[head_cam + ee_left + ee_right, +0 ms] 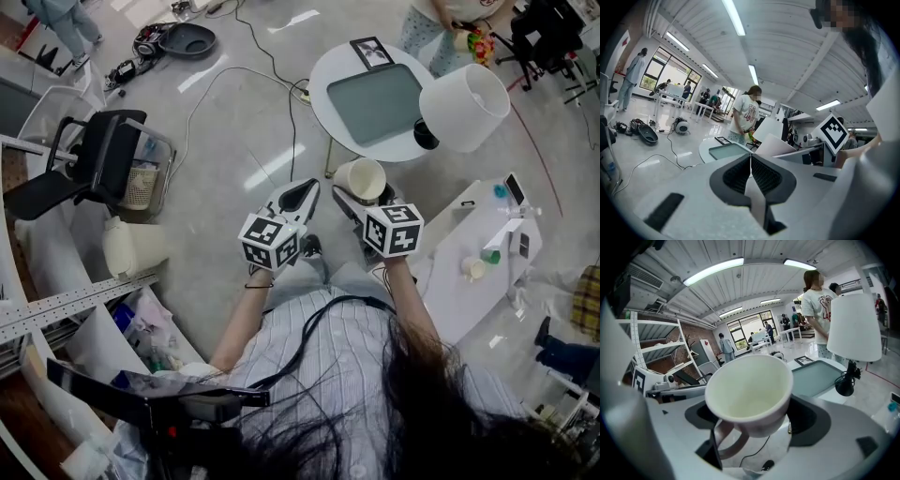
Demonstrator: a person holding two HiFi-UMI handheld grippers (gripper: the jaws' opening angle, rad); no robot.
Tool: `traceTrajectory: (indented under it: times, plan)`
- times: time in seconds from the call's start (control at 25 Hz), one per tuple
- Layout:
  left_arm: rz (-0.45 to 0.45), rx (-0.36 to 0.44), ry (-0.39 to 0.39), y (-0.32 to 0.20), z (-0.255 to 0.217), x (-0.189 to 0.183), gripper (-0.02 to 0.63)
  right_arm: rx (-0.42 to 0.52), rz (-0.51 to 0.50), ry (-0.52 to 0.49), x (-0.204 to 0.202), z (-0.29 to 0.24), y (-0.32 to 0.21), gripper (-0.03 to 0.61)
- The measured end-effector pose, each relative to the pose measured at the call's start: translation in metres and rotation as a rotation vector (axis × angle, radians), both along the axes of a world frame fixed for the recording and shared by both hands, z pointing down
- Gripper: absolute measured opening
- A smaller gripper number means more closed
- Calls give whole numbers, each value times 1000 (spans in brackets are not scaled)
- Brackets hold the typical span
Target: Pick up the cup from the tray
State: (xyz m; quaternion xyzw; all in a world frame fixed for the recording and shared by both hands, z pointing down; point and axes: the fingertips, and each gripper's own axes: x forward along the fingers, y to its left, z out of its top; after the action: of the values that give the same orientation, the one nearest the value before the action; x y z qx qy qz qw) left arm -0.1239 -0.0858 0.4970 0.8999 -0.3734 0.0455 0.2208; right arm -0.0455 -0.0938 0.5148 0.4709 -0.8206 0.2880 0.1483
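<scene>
One cup [749, 390] between right tongs [753, 417]

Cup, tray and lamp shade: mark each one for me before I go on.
cup [749, 394], right gripper view, inner wall of the bowl.
tray [373, 103], head view, bare middle of its flat base.
lamp shade [462, 108], head view, outer side of the shade.

A pale, finely striped shirt [349, 349] covers the person's back, with a black cable [314, 328] looping over it and long dark hair [450, 403] falling across. The left tool [298, 197] and right tool [364, 195] are white with dark jaw pads. Each bears a cube [270, 241] of black-and-white square markers, and a thin black band [257, 284] rings the left wrist.
</scene>
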Motion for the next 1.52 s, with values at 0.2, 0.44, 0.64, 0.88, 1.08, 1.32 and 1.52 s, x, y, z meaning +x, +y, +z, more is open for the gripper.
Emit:
traceTrajectory:
  times: [0.2,0.44,0.64,0.88,1.08,1.32,1.52]
  plan:
    - [13,-4,-18,9,0,8,15,-16,11,-14,11,4,13,411]
    - [-23,4,-12,26,-9,20,15,-15,-4,-11,29,2,36,411]
    - [-59,1,-10,50,-9,32,15,-7,-28,-19,44,1,60,411]
    - [-97,15,-23,84,-12,45,15,0,-79,-35,52,1,93,411]
    - [-124,21,-24,117,-12,52,15,3,-120,-40,56,-2,127,411]
    - [-126,29,-23,157,-14,74,15,6,-159,-39,69,-4,171,411]
    - [-113,35,-33,184,-14,88,15,6,-164,-43,79,-4,199,411]
